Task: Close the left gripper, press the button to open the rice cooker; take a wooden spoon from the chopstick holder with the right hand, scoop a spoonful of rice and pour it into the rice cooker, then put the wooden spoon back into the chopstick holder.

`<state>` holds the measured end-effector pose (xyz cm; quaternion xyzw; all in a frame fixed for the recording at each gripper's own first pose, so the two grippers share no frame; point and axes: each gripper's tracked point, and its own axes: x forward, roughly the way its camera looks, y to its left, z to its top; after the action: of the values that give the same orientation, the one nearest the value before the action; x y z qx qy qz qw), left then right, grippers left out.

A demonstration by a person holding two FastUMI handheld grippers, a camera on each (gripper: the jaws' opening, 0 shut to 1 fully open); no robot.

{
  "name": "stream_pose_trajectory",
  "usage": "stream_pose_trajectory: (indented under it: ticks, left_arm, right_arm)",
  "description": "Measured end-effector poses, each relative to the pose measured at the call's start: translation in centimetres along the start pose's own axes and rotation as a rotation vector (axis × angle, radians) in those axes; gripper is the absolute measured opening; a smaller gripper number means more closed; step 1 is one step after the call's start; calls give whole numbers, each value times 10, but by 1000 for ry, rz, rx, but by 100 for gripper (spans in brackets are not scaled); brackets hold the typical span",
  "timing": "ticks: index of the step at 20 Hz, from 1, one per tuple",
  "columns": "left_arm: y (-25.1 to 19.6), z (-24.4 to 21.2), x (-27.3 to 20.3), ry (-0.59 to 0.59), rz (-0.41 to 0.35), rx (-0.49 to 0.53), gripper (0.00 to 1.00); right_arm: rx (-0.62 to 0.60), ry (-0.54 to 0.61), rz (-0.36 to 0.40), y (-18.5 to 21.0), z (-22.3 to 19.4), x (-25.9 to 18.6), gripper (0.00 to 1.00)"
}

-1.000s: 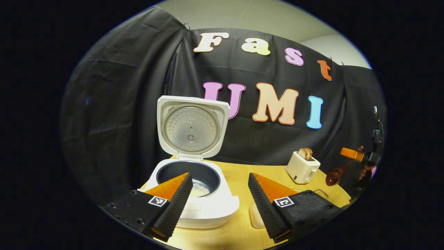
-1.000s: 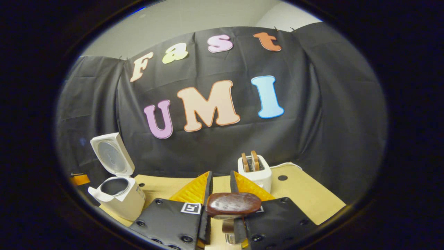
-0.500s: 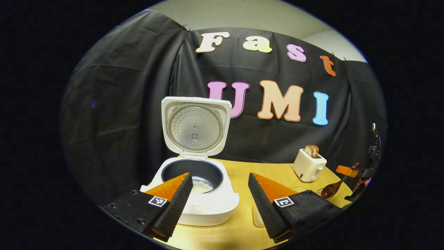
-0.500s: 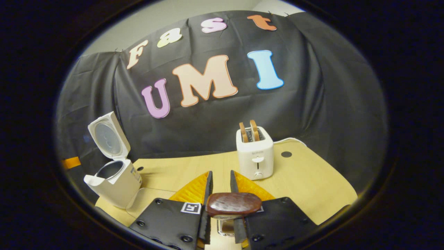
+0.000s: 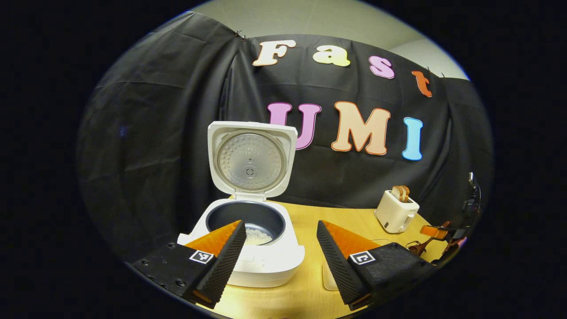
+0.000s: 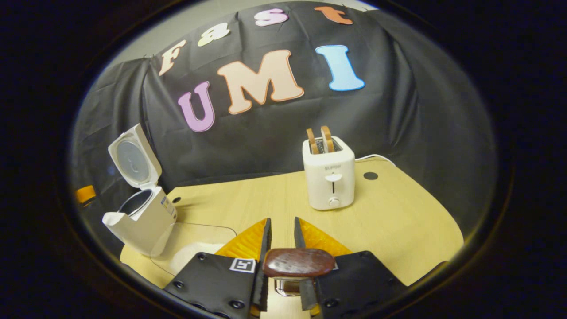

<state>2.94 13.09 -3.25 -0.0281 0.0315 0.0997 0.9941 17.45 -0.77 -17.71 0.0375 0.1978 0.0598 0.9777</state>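
The white rice cooker [image 5: 254, 248] stands with its lid [image 5: 250, 161] up, and white rice lies in its dark pot [image 5: 256, 237]. My left gripper [image 5: 280, 224] hangs open in front of it, holding nothing. My right gripper [image 6: 281, 220] is shut on the wooden spoon [image 6: 298, 262], whose brown rounded end sticks up between the fingers. A shiny metal container [image 6: 285, 287] sits just beneath the spoon. Far right in the left gripper view, the right gripper [image 5: 436, 231] holds the spoon [image 5: 418, 247] low over the table. The cooker [image 6: 141, 219] stands left in the right gripper view.
A clear tray of rice [image 6: 195, 248] lies on the wooden table [image 6: 398, 230] beside the cooker. A white toaster [image 6: 328, 179] with two bread slices stands at the back, also seen at the right as the toaster [image 5: 395, 212]. The table's right edge curves close by.
My right gripper has come down toward the table with the spoon still held, and its view has tipped downward. The left gripper has barely moved and stays open.
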Motion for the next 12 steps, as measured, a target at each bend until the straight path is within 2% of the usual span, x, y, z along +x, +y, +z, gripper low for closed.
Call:
stream_pose_trajectory:
  ticks: [1, 3, 10, 12]
  left_arm:
    - [2, 0, 1, 0, 3, -1, 95]
    - [4, 0, 2, -1, 6, -5, 95]
    - [8, 2, 5, -5, -7, -21, 95]
    - [7, 4, 6, -10, -16, -22, 95]
  right_arm:
    - [5, 7, -4, 2, -4, -3, 33]
    - [21, -3, -15, 1, 0, -5, 42]
    - [50, -65, -67, -12, 24, -25, 99]
    - [65, -91, -77, -13, 35, -36, 100]
